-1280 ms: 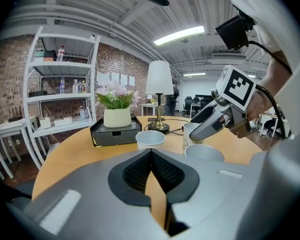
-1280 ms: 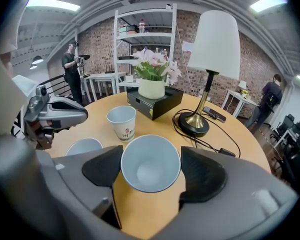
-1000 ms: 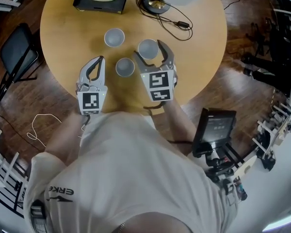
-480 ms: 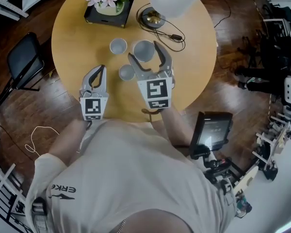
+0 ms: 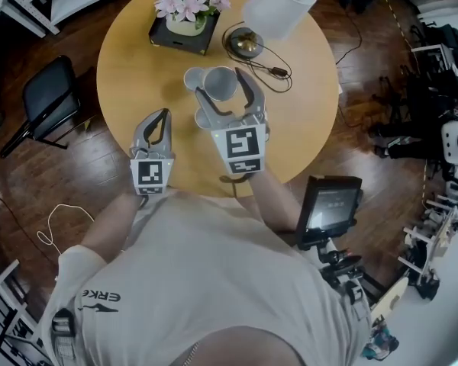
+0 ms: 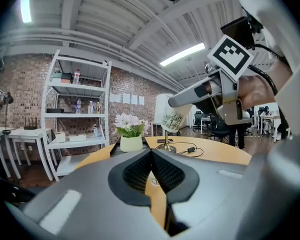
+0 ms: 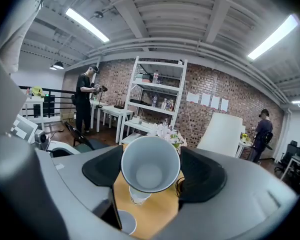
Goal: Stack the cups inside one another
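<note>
My right gripper (image 5: 221, 82) is shut on a white paper cup (image 5: 219, 88) and holds it lifted above the round wooden table (image 5: 305, 120). In the right gripper view this cup (image 7: 150, 160) sits between the pads with its empty mouth facing the camera. A second cup (image 5: 191, 76) stands on the table just left of it. A third cup (image 5: 204, 117) sits nearer, partly hidden by the right gripper's left finger. My left gripper (image 5: 159, 122) hovers at the table's near edge, shut and empty. In its own view, the left gripper (image 6: 151, 156) shows its pads pressed together.
At the far side of the table stand a flower pot on a black tray (image 5: 185, 15), a lamp with a white shade (image 5: 279, 4) and its cable (image 5: 278, 71). A black chair (image 5: 49, 97) is on the left, and a screen on a stand (image 5: 333, 204) is on the right.
The right gripper has risen with the cup off the table and now holds it tilted beside the far cup. The left gripper has also risen a little, still shut.
</note>
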A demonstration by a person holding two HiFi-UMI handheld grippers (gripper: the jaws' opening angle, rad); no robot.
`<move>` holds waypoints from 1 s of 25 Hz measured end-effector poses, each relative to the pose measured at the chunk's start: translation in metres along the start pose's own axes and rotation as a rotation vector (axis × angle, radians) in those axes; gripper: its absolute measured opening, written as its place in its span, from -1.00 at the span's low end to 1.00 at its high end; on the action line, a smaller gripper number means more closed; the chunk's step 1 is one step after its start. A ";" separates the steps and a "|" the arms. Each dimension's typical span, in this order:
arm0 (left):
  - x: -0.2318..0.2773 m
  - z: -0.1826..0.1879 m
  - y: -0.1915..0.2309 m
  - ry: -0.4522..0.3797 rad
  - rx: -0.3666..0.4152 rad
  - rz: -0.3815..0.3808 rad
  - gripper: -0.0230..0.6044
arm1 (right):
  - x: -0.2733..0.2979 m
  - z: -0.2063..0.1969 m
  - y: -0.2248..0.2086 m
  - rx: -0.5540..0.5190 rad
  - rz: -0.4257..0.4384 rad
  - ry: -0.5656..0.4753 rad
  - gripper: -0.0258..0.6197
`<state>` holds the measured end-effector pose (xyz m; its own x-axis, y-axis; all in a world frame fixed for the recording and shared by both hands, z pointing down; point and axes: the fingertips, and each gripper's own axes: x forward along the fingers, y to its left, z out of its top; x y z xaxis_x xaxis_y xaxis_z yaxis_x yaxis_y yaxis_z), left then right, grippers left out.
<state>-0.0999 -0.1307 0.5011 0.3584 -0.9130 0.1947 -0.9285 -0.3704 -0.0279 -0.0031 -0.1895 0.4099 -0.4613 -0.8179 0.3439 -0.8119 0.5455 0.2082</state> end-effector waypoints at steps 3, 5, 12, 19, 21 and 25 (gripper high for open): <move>-0.005 0.001 0.006 -0.006 -0.004 0.011 -0.92 | 0.004 0.003 0.004 -0.002 0.006 0.000 0.23; -0.007 -0.001 0.010 -0.003 -0.008 0.021 -0.92 | 0.008 0.001 0.007 -0.003 0.015 0.007 0.23; -0.010 -0.012 0.025 0.024 -0.024 0.035 -0.92 | 0.032 -0.012 0.010 0.007 0.028 0.057 0.23; 0.001 -0.029 0.038 0.062 -0.043 0.035 -0.92 | 0.060 -0.037 0.009 0.024 0.040 0.134 0.23; 0.007 -0.033 0.041 0.073 -0.050 0.033 -0.92 | 0.068 -0.045 0.009 0.029 0.044 0.160 0.23; 0.019 -0.039 0.046 0.097 -0.063 0.026 -0.92 | 0.083 -0.065 0.009 0.044 0.058 0.216 0.24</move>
<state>-0.1399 -0.1583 0.5421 0.3259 -0.9002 0.2888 -0.9427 -0.3326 0.0270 -0.0258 -0.2408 0.4996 -0.4243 -0.7247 0.5430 -0.8034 0.5779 0.1436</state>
